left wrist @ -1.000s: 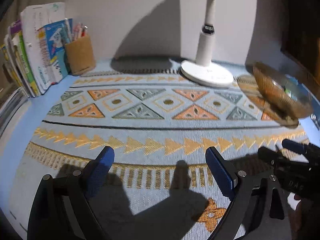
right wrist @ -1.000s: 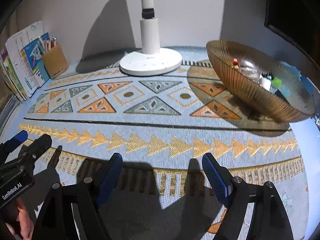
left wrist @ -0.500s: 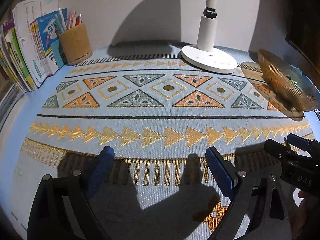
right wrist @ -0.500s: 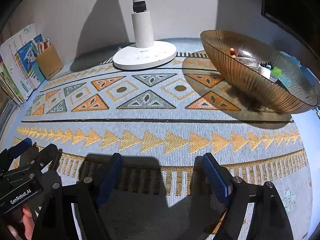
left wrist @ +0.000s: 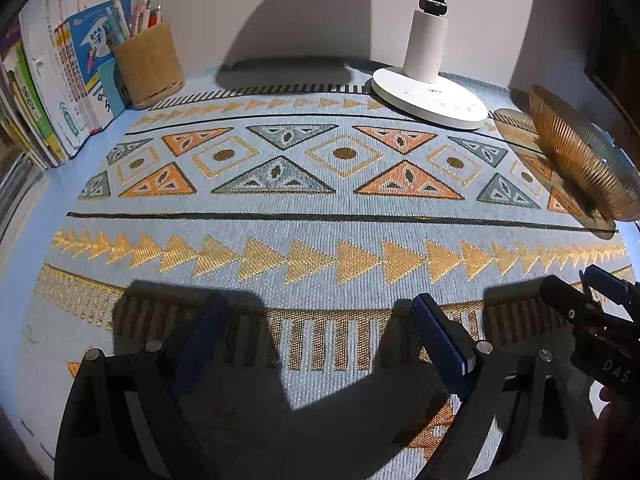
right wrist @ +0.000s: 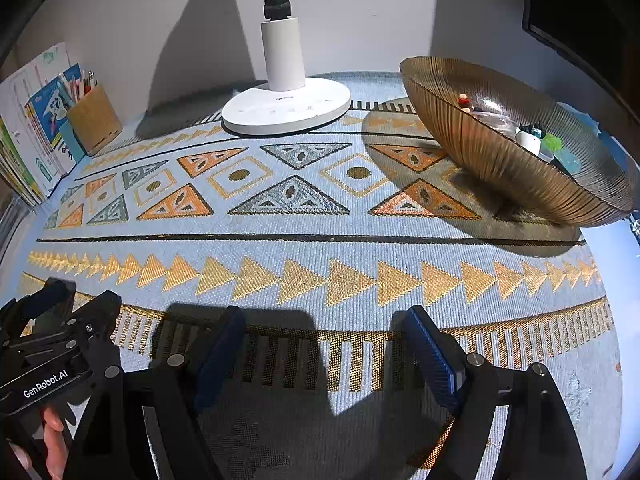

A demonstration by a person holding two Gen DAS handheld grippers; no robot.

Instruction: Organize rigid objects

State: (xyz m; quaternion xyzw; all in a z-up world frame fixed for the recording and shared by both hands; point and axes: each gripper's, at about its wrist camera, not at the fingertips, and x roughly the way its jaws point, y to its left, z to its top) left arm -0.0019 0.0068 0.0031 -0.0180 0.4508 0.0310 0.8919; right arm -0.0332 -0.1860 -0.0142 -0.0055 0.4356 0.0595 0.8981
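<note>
Patterned cloth [right wrist: 320,248] covers the bench, lamp [right wrist: 286,108] and ribbed bowl [right wrist: 500,168] near the wall. Both hand-held grippers, left [left wrist: 320,336] and right [right wrist: 324,340], hover with jaws apart, empty.

Each black hand-held gripper [right wrist: 320,344] has blue ribbed pads [right wrist: 430,354] and silver screws.

I see lt-blue mat [right wrist: 320,252] w/ gold, orange, grey triangles; amber ribbed bowl [right wrist: 492,160]; white lamp [right wrist: 286,112]; blue-padded tongs [right wrist: 324,344].
</note>
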